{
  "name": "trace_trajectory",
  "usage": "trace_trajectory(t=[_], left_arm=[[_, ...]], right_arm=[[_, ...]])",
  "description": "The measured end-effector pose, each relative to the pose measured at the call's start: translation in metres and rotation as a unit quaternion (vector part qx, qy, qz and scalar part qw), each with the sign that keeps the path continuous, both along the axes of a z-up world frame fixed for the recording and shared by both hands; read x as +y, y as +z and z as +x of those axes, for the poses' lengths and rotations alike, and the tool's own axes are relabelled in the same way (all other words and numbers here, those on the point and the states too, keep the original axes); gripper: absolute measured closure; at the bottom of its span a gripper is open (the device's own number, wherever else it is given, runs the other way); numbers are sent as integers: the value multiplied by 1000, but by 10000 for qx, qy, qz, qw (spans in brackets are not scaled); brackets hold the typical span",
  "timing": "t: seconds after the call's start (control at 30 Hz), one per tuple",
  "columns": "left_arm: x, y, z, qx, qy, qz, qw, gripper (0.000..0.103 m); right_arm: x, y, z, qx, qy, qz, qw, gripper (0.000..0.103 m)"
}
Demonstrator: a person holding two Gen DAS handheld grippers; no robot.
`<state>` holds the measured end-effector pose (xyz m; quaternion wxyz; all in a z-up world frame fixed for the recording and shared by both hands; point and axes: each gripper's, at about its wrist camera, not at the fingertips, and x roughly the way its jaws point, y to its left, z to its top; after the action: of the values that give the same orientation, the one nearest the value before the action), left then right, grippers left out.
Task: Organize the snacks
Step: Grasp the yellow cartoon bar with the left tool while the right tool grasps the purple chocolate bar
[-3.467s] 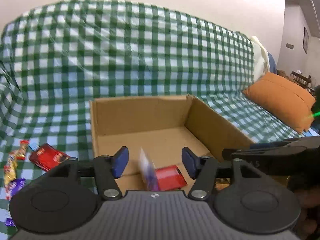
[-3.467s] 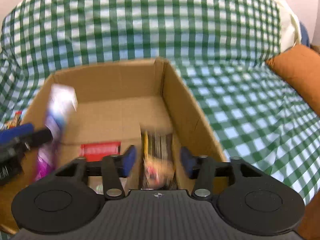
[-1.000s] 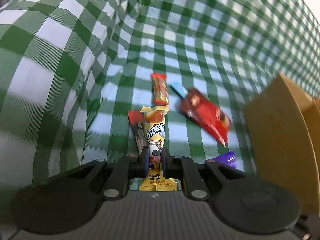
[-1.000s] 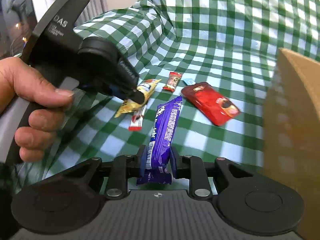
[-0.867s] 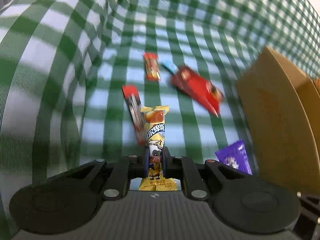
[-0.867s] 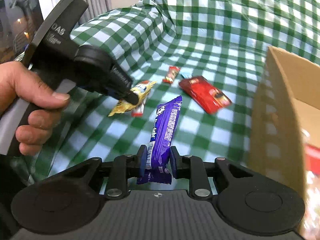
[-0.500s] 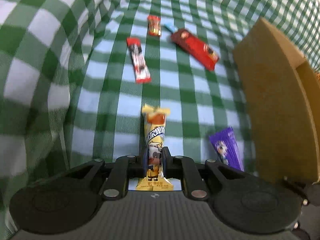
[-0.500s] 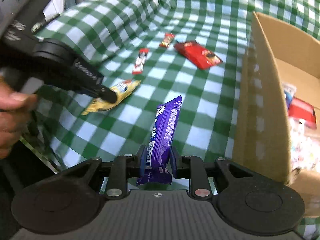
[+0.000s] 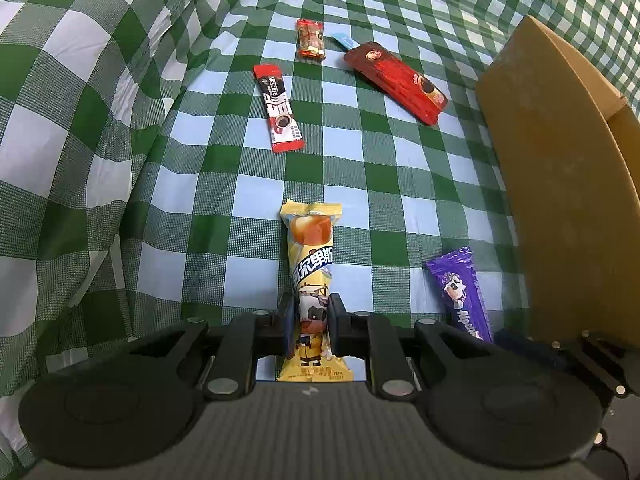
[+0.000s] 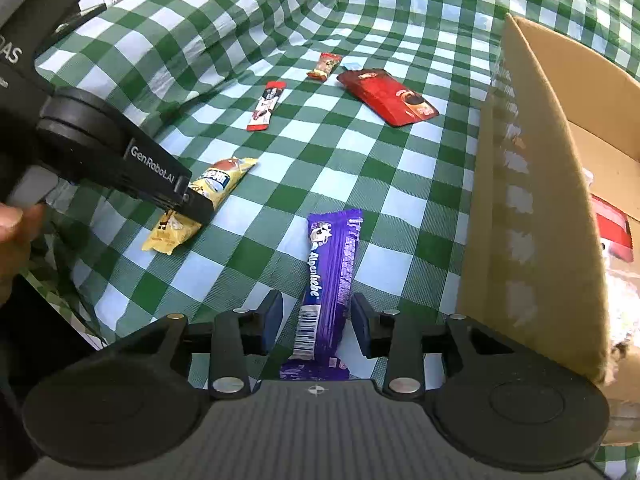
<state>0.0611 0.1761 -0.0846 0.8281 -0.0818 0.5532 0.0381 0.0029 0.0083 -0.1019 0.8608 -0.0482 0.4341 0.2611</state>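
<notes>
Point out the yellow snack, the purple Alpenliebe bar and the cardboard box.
yellow snack (image 9: 311, 256), left wrist view, upper wrapper.
purple Alpenliebe bar (image 10: 330, 268), right wrist view, wrapper middle.
cardboard box (image 10: 532, 216), right wrist view, outer wall.

Right gripper open around purple bar; cardboard box beside.

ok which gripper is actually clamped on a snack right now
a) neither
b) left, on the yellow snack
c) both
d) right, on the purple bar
b) the left gripper has its pads pressed against the yellow snack, while the right gripper stands open with gaps on both sides of the purple bar.
</notes>
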Motion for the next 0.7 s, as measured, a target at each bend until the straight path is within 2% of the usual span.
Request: trace_trajectory(t=[0.03,0.1,0.7], left_arm=[[-1,0,0,-4,5,21,10000,75],[-2,0,1,-12,3,59,10000,72],[-4,-5,6,35,-136,189,9997,72]], right_arm=[[0,-1,1,14,-13,5,10000,63],[1,-1,2,30,-32,14,10000,63],[2,-4,5,52,-64,12,10000,63]])
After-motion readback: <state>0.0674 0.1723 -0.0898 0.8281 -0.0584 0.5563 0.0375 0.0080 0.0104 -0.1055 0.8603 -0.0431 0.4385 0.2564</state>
